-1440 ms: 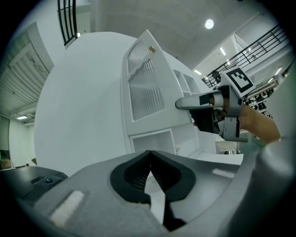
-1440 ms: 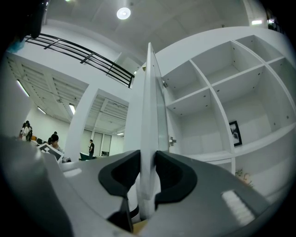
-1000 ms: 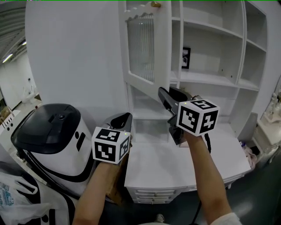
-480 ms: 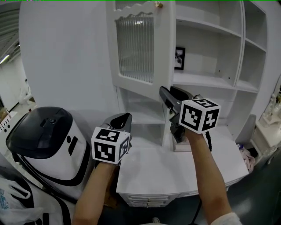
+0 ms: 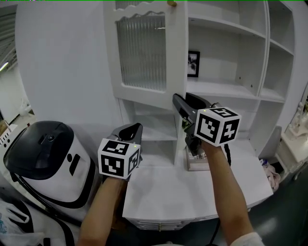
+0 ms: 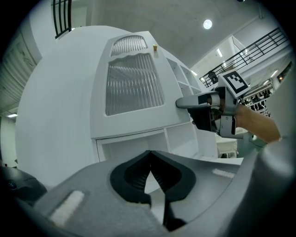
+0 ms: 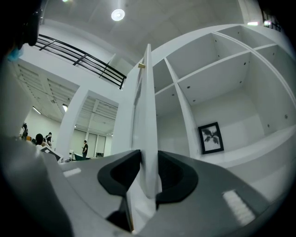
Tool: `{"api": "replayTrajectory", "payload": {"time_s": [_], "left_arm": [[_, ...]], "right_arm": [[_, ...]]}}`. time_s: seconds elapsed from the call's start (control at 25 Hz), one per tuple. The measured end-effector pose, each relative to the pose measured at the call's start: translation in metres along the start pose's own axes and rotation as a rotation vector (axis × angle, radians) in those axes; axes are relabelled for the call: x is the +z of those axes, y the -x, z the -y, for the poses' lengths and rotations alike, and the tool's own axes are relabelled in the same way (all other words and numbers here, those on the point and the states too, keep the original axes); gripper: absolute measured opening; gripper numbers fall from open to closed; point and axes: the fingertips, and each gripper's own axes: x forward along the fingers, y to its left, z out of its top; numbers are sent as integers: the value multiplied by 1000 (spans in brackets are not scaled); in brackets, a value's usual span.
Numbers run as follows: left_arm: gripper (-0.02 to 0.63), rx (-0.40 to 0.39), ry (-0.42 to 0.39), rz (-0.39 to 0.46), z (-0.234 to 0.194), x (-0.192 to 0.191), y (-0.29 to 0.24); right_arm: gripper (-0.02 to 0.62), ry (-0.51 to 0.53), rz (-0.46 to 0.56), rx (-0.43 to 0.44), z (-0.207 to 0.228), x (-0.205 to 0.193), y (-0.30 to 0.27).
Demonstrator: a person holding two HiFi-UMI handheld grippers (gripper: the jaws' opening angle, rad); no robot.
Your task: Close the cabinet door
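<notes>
The white cabinet door (image 5: 144,53), with a ribbed glass pane, stands partly swung out from the shelves (image 5: 231,86). My right gripper (image 5: 180,103) reaches level to the door's free edge. In the right gripper view that edge (image 7: 149,115) stands between the jaws of the right gripper (image 7: 149,159), and both pads look to touch it. Those jaws have just been opening. My left gripper (image 5: 134,129) hangs lower left, apart from the door. In its own view the left gripper (image 6: 149,164) is shut with nothing in it, facing the door (image 6: 132,90).
A framed picture (image 5: 193,63) leans at the back of a shelf. Below the shelves runs a white counter (image 5: 183,187) over drawers. A black-and-white domed machine (image 5: 43,153) stands on the floor at the left. A small gold knob (image 5: 169,3) tops the door.
The door has swung from nearly edge-on to showing more of its face, closer to the cabinet front. The right gripper stayed on its edge; both grippers travelled sideways with it.
</notes>
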Motion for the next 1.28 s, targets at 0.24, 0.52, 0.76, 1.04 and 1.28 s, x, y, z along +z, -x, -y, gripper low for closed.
{"api": "replayTrajectory", "payload": {"time_s": [0.24,0.52,0.76,1.04,1.28], "left_arm": [[0,4,-4,12,-1,4,-19],[0,5,5,10,0,6,-46],[0,8,6,13,1,6,-64],[0,15,9,19,-1,9,-87],[0,20,20,16,-1,4,-99]], "right_arm": [[134,30,1,-44,24,-2,-9],[143,67,2,-71,49,-2,-19],[176,79,0,-94,68,-3,-30],[183,65,-5,-81,86,-5,-44],[190,50,-13,-76,98,-7,-55]]}}
